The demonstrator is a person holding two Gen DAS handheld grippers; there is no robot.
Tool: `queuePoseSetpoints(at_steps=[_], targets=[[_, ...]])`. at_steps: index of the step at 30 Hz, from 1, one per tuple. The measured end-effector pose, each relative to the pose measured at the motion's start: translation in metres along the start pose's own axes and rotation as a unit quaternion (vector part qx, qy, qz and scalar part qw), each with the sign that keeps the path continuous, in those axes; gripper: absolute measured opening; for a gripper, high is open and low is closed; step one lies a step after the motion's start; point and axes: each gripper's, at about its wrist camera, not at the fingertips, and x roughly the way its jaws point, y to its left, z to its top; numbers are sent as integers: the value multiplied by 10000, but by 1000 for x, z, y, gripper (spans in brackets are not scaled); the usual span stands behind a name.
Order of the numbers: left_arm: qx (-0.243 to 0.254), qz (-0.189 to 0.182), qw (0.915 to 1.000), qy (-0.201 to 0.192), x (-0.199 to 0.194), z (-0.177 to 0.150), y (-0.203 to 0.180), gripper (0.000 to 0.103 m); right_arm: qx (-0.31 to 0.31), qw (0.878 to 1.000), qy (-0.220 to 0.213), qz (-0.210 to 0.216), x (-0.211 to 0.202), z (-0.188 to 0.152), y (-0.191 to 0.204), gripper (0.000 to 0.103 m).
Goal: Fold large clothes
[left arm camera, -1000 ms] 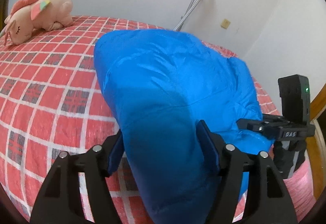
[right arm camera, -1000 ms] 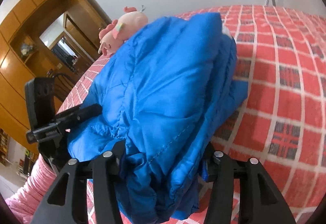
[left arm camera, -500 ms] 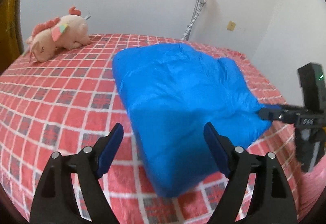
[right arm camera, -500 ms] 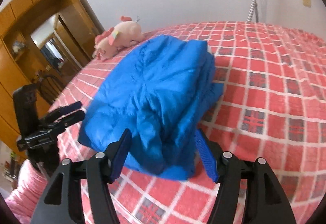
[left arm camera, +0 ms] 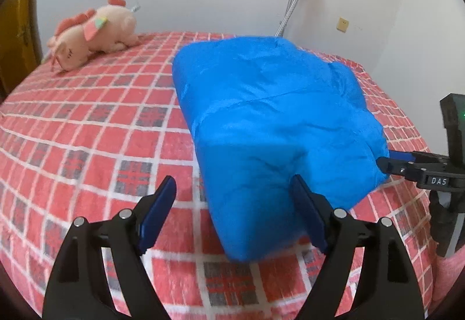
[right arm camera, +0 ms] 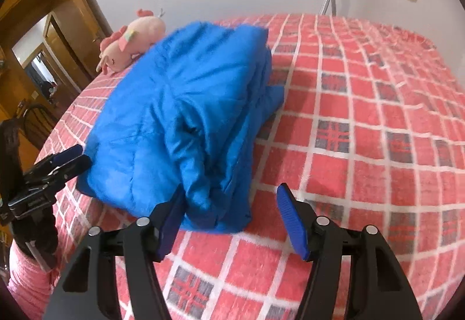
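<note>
Blue padded jacket (left arm camera: 270, 122) lies folded in a bulky bundle on the red checked bed (left arm camera: 87, 128), nearest corners just ahead of both tongs. Looks soft, light, puffy and slick-skinned; likely to spring open, so best pinched at thick folded edges. Left tongs (left arm camera: 232, 203) wide apart, gripping nothing, right pad brushing the bundle's corner. Right tongs (right arm camera: 229, 214) also parted, jaws having just been opening, fabric between them, unpinched. Beyond: pink plush toy (left arm camera: 93, 32), white wall

a puffy bright blue jacket (left arm camera: 270, 116) lies folded into a thick bundle on the bed.
</note>
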Motion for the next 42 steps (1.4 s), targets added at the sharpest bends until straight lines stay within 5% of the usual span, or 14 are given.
queuePoseSetpoints(at_steps=[7,12,26,42], targets=[[-59,472,9988,-153,-41,-14,-10,91,-100,9998,-151,-59,-34,-24,24,93],[-27,810,9965,-216,-58,-30,-19,95,-217,9995,-146,-182,-45,-42,41,99],[-159,1169,9921,-434,-99,-67,-31,100,-262,9987,-195,-401,-68,-80,66,99],[-14,1142,9918,-567,-134,-94,-48,100,-341,9974,-498,-392,-100,-106,84,99]])
